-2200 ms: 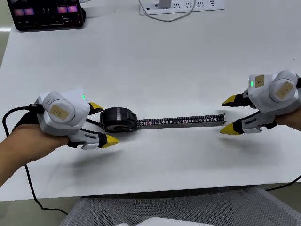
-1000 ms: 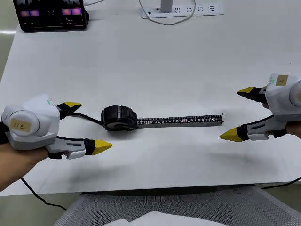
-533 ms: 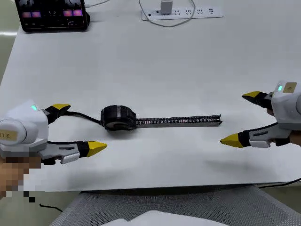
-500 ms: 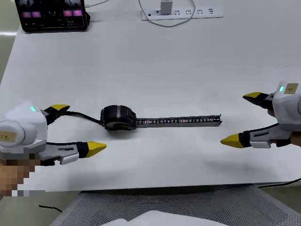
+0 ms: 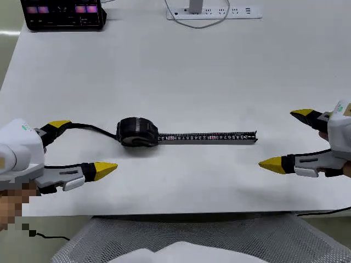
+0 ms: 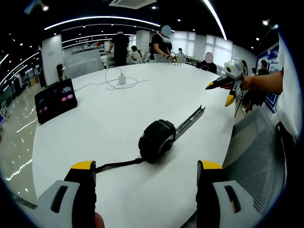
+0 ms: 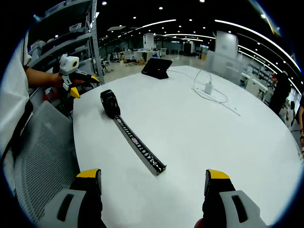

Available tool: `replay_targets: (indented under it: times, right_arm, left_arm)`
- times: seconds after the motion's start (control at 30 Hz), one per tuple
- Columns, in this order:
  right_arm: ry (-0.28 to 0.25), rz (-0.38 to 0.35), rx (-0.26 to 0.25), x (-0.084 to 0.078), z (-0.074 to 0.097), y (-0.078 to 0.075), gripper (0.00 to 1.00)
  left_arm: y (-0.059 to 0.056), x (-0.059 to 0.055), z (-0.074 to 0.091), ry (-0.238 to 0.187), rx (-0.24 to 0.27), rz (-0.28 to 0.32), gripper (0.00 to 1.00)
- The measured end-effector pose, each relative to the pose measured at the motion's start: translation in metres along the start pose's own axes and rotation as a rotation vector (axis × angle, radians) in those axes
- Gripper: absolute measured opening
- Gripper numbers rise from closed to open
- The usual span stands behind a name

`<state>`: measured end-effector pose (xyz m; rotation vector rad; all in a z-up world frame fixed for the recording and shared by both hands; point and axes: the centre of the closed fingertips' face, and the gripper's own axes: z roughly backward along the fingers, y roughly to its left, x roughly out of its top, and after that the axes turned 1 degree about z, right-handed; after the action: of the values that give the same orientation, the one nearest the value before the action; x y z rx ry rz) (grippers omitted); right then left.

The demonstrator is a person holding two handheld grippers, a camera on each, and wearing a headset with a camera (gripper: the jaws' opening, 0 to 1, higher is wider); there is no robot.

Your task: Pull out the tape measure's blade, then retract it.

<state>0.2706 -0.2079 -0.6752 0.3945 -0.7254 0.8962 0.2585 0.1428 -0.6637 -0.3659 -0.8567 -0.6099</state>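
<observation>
A black tape measure point(image 5: 136, 132) lies on the white table point(image 5: 181, 71), its blade point(image 5: 208, 136) drawn out to the right and flat on the surface. Its case point(image 6: 157, 138) and blade point(image 6: 190, 118) lie ahead of my left gripper point(image 6: 145, 173), which stands open and a short way back from it. A black wrist strap point(image 5: 90, 128) trails from the case toward that gripper point(image 5: 82, 148). My right gripper point(image 5: 285, 139) is open, set back to the right of the blade's tip point(image 7: 159, 167). The case point(image 7: 109, 103) lies at the blade's far end.
A black device with lit pads point(image 5: 63, 12) sits at the far left corner. A white power strip point(image 5: 214, 11) with a plugged cable lies at the far edge. A mesh chair point(image 5: 192, 238) stands below the near edge. People stand farther back in the room.
Both grippers have let go and drawn back outward, the left from the case and the right from the blade tip. The tape measure stays extended on the table.
</observation>
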Motion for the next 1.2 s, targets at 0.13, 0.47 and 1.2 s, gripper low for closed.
replay_targets:
  times: [0.13,0.47,1.2]
  right_arm:
    - [0.000,0.001,-0.008,-0.002,0.002,0.001,0.90]
    - [-0.017,-0.012,-0.010,-0.005,0.002,0.012,0.92]
    - [-0.031,-0.073,-0.022,-0.021,0.016,0.030,0.95]
  left_arm:
    - [-0.003,-0.002,0.004,-0.008,0.009,0.010,0.86]
    - [-0.013,-0.013,0.008,-0.014,0.012,0.052,0.88]
    - [-0.027,-0.025,0.023,-0.013,0.026,0.071,0.89]
